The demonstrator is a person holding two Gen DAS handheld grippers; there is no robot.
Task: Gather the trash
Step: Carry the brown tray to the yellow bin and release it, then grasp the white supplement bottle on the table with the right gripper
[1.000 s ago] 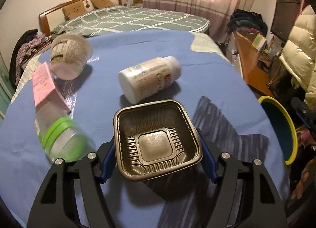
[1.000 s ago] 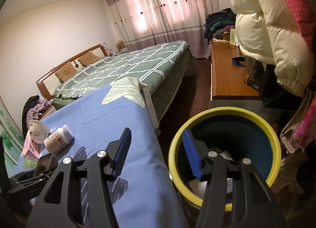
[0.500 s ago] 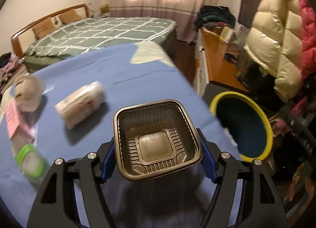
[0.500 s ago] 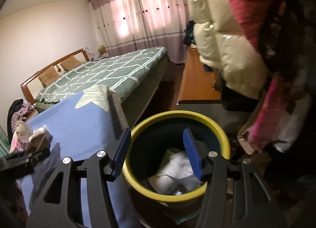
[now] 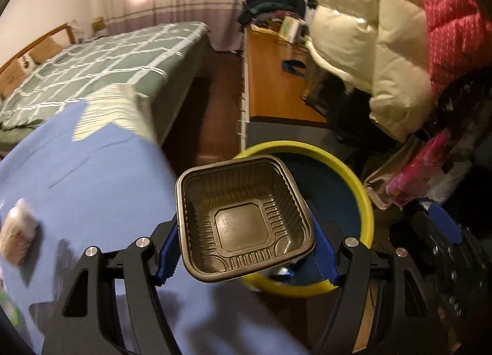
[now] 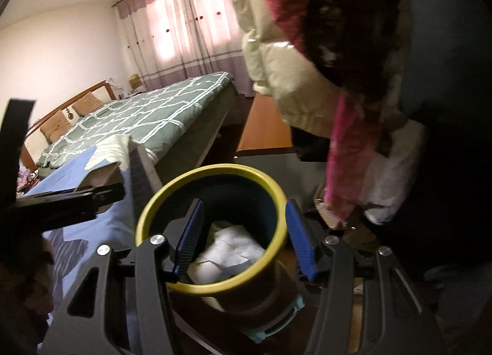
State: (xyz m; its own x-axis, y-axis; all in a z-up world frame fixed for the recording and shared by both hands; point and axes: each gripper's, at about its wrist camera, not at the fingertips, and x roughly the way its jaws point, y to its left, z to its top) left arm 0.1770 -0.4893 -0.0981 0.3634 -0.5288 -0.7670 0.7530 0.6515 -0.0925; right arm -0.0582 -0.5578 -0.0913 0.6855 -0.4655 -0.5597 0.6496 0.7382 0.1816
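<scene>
My left gripper [image 5: 244, 247] is shut on a dark brown square plastic tray [image 5: 243, 219], its blue pads against the tray's two sides. It holds the tray at the edge of the blue-covered table [image 5: 92, 189], partly over the yellow-rimmed trash bin [image 5: 363, 198]. My right gripper [image 6: 243, 238] is open and empty, hovering over the same bin [image 6: 215, 176], which holds crumpled white paper [image 6: 227, 253]. The left gripper's arm [image 6: 61, 204] shows at the left of the right wrist view.
A white bottle [image 5: 18, 241] lies blurred on the table at far left. Cream and red puffy jackets [image 5: 384, 47] hang close on the right. A wooden desk [image 5: 276, 84] and a green-quilted bed [image 5: 92, 65] stand behind the bin.
My left gripper has swung right with the tray, from over the table to the bin's rim. My right gripper has moved over the bin's mouth.
</scene>
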